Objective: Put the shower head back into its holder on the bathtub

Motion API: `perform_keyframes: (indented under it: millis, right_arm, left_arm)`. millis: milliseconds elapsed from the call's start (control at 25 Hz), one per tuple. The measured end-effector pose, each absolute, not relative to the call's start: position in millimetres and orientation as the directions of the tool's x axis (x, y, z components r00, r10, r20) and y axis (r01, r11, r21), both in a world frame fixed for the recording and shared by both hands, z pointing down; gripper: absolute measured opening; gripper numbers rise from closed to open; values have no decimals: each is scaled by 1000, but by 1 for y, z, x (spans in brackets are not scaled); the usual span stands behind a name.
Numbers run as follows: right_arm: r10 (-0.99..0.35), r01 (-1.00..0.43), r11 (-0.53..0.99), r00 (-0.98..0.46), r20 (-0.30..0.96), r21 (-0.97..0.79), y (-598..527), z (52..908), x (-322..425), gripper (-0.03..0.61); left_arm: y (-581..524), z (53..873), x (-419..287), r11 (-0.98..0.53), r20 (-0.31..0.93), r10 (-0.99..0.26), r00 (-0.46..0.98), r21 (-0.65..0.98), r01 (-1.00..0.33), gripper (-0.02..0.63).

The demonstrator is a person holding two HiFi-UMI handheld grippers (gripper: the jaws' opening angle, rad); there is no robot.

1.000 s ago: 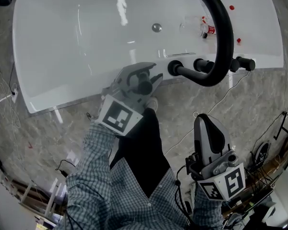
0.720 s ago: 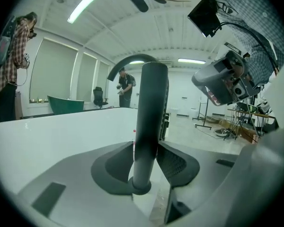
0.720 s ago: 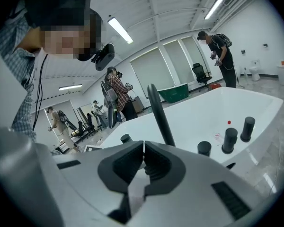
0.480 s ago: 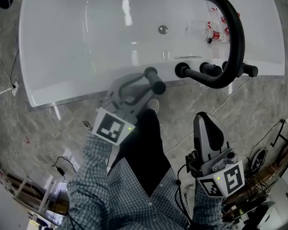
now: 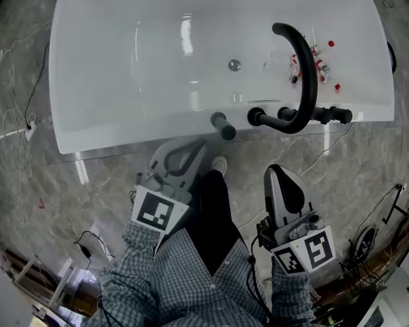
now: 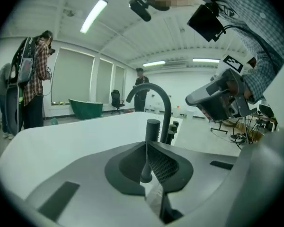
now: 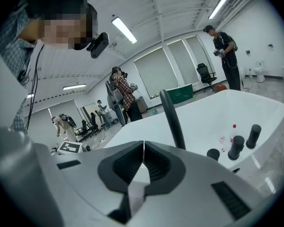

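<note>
From the head view, the shower head stood upright on the near rim of the white bathtub, just left of the black knobs and the arched spout. It looked seated, though its holder was hidden beneath it. The left tongs hung near it but clear of the rim, and the right tongs were further back over the floor.

In the left gripper view, the left tongs had just been closing. Their pads met with nothing between them, and the shower head rose apart beyond their tips.

In the right gripper view, the right tongs were pressed together and empty, facing the spout.

The shower head looked like a stiff, smooth cylinder, probably slippery and fairly light. A hose could drag on it, but none showed. The best hold would be across its straight body, below the top.
</note>
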State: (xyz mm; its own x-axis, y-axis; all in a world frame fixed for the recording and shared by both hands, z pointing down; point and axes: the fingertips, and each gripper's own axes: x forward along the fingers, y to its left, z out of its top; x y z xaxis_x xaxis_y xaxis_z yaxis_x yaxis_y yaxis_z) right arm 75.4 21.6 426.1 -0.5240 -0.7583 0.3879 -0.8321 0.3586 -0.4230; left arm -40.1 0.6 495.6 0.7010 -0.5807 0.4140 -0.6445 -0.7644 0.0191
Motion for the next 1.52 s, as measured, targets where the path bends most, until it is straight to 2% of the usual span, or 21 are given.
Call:
perform_keyframes:
  millis: [280,480,800,1000,1360,1520]
  right_arm:
    - [-782,-840,367,-511,357,-399,21,361,75,17]
    - [-818,-856,362,-481,316,-369,21,305,88,17]
    - [-842,-860,423,-489,227,-285,18,226,93,17]
    - [-862,-863,443,-485,151,-245,15,186,93,17]
    - [-858,-851,490,-509,71,-191,-2,144,87,17]
    - [-855,-847,498,-515,56,-186,-13,143,90,17]
  left_arm:
    - [1,409,-49,-736,318,-629,710,52,-675,11]
    - [3,329,-53,-685,222,-673,706,173,-707,11]
    - [7,240,-65,-696,191,-670,717,172,-697,11]
    - [15,207,-61,-719,170,-665,727,118,-685,11]
    - [10,162,-63,-699,80,-697,713,144,-700,11]
    - [2,163,-64,-687,77,-711,699,134,-714,11]
